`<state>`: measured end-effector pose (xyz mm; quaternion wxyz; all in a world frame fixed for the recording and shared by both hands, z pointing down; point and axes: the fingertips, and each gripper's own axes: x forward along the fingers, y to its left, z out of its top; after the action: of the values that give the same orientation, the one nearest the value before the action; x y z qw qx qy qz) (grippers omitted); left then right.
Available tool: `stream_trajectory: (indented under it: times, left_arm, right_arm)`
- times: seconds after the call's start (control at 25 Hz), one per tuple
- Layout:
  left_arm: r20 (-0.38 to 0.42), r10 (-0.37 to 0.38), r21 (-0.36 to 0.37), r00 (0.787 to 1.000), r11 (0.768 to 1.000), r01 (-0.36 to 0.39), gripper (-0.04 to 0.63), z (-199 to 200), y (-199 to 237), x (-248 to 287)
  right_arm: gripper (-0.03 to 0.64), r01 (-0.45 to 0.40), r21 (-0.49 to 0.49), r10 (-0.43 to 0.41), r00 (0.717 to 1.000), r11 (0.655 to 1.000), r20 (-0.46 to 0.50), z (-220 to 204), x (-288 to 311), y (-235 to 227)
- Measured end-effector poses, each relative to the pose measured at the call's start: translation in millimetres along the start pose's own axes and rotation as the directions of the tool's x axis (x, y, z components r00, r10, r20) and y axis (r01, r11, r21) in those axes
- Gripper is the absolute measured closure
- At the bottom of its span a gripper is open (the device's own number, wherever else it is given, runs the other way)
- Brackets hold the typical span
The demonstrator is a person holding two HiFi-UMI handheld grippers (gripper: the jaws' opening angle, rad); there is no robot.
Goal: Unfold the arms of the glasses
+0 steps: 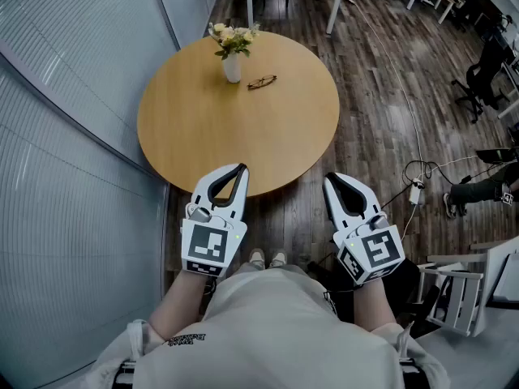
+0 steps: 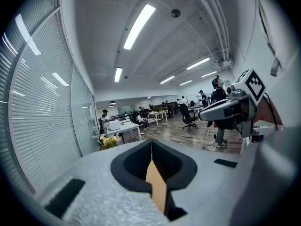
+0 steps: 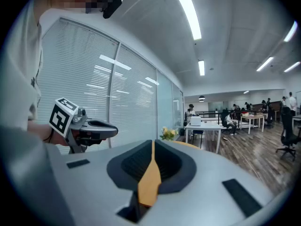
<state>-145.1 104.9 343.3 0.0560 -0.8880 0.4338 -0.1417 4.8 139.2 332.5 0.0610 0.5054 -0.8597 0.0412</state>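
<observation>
Presently, left tongs (image 1: pixel 241 170) and right tongs (image 1: pixel 328 180) are being held pressed together, empty; glasses (image 1: pixel 262 82), twelve o'clock on the bench (image 1: pixel 195 132), should be steadied first.

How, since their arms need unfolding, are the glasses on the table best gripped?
Probably the front frame, from above, on the side away from the vase: the glasses lie flat on the table, and that leaves the arms free.

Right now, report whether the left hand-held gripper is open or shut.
Shut. The left hand-held gripper shows its jaws pressed together along one seam, nothing between them; the glasses lie far off on the round table.
</observation>
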Motion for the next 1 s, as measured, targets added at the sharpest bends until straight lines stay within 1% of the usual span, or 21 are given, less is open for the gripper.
stream_trajectory:
  times: [0.24,0.4,0.52,0.6,0.8,0.92,1.0]
  left_arm:
    - [-0.014,-0.011,-0.016,1.000,1.000,0.011,0.572,5,-20,-9]
    - [-0.029,-0.012,-0.021,0.999,1.000,0.012,0.572,1,-25,-9]
    - [-0.011,-0.017,-0.021,1.000,1.000,0.017,0.572,10,-31,-11]
    - [0.002,-0.021,-0.034,1.000,0.999,0.021,0.572,17,-34,-13]
    - [0.003,-0.037,-0.062,0.999,0.997,0.037,0.572,20,-42,-7]
    - [0.011,-0.040,-0.058,0.999,0.998,0.040,0.572,26,-50,-3]
    - [0.015,-0.032,-0.049,0.999,0.998,0.033,0.572,28,-51,1]
  right_arm:
    - [0.577,-0.010,0.039,0.010,1.000,0.999,0.008,-2,-18,-2]
    - [0.577,-0.001,0.108,-0.001,1.000,0.994,0.017,-5,-23,-9]
    - [0.577,0.001,0.109,-0.002,1.000,0.994,0.012,-7,-27,-14]
    - [0.577,0.004,0.085,-0.005,1.000,0.996,0.010,-6,-31,-16]
    - [0.577,0.032,-0.039,-0.033,0.999,0.999,-0.012,-8,-35,-19]
    - [0.577,0.036,-0.108,-0.037,0.999,0.994,-0.008,-3,-42,-22]
    - [0.577,0.035,-0.115,-0.036,0.999,0.993,0.000,0,-44,-25]
